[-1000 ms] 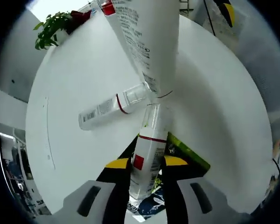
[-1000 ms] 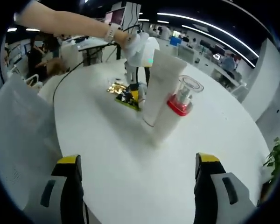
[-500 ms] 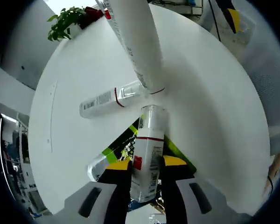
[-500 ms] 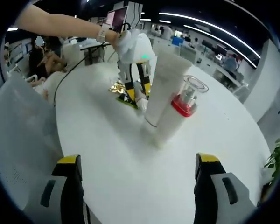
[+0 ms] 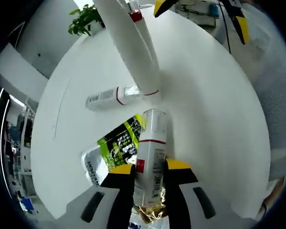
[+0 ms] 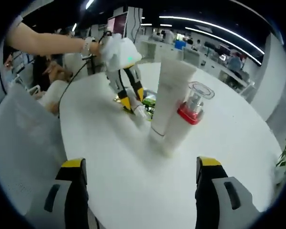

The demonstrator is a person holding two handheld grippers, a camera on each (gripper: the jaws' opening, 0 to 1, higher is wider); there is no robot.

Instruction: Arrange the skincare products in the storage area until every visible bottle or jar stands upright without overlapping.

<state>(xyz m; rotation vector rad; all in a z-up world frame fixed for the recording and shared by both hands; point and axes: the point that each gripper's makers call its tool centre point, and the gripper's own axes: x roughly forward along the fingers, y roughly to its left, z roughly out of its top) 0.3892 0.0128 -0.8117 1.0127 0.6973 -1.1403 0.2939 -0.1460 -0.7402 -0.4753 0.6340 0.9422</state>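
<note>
- Round white table [image 5: 214, 124], seen also in the right gripper view [image 6: 133, 176], carrying all the products.
- Tall white tube [image 6: 169, 93] standing upright near the table's middle; in the left gripper view [image 5: 126, 43] stretching up from just past the held bottle.
- Red-collared pump bottle [image 6: 190, 112] with clear cap, touching or just beside the tube, leaning.
- Green sachet [image 5: 117, 143] flat on the table, under the left gripper.
- Clear bottle with red band [image 5: 109, 97] lying on its side beside the tube's base.
- Left gripper [image 5: 148, 171] clamped on a white bottle [image 5: 150, 152], fingers tight against both its sides, bottle off the table, over the sachet; seen from the right gripper view [image 6: 129, 100] too.
- Right gripper [image 6: 140, 169] spread wide, holding nothing, well back from the tube.
</note>
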